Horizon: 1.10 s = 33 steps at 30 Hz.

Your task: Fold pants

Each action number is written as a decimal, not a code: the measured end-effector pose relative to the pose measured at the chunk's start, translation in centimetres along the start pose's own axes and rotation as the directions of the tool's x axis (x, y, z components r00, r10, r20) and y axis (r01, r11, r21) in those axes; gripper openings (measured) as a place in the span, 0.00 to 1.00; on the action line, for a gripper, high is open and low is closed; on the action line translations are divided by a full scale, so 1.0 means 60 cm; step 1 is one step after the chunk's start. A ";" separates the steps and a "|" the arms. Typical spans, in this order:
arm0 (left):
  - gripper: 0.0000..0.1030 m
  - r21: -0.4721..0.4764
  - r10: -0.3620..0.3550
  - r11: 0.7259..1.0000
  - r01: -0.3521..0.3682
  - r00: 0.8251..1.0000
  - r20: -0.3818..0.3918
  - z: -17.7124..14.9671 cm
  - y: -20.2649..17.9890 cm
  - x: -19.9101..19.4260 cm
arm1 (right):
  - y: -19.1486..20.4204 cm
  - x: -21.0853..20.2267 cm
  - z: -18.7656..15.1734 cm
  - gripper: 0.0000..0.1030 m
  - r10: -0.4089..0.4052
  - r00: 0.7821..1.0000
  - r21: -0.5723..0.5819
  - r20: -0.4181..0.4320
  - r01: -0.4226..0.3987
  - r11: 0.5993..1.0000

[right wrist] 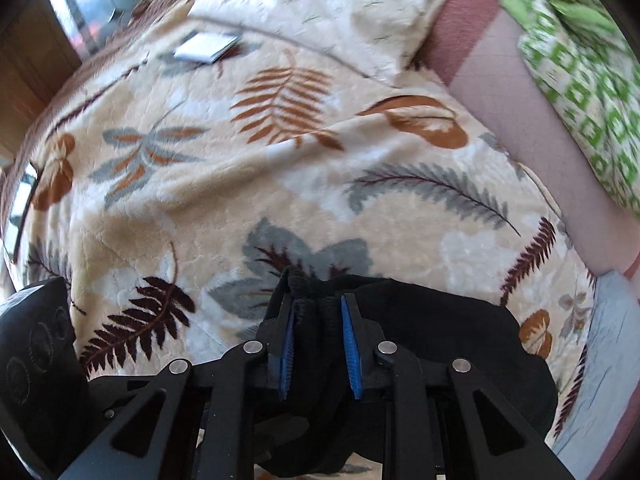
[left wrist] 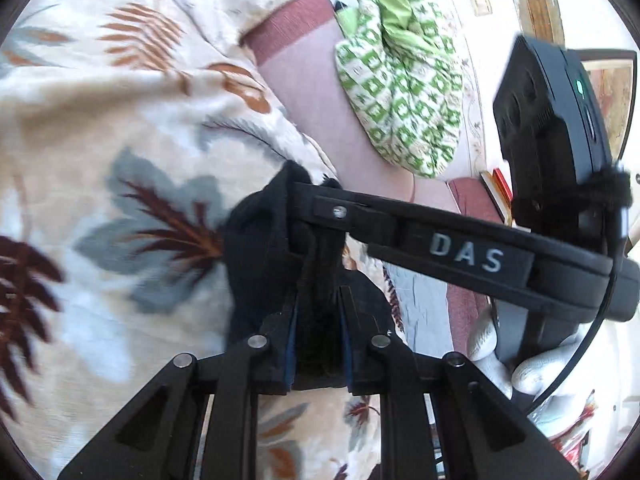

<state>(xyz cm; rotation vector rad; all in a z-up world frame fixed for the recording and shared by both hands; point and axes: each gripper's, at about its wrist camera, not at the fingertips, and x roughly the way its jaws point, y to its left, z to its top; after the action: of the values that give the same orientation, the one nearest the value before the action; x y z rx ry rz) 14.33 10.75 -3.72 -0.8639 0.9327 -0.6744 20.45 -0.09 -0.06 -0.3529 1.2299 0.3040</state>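
The black pants (left wrist: 260,240) are bunched up and held above a leaf-patterned blanket (left wrist: 100,140). My left gripper (left wrist: 319,300) is shut on a fold of the black cloth. The right gripper's body crosses the left wrist view and its fingers (left wrist: 320,204) reach the same bunch from the right. In the right wrist view my right gripper (right wrist: 319,308) is shut on the pants' gathered elastic edge (right wrist: 308,284). The rest of the pants (right wrist: 440,320) hangs to the right and below the jaws.
A green-and-white patterned cloth bundle (left wrist: 400,80) lies on a pink sheet (left wrist: 320,92) beyond the blanket. A cream pillow (right wrist: 320,8) lies at the far end. A small white booklet (right wrist: 206,50) rests on the blanket (right wrist: 240,160).
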 end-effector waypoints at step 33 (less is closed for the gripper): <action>0.48 0.082 0.252 0.966 -0.247 0.966 -0.062 -0.051 -0.035 0.086 | -0.324 -0.008 -0.275 0.53 0.334 0.816 0.402 0.473 -0.536 0.742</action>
<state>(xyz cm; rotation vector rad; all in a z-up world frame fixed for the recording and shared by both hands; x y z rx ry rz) 13.67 4.54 -4.95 -0.6467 1.0544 -0.5206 14.14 -24.68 -2.55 0.4767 0.9515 0.4113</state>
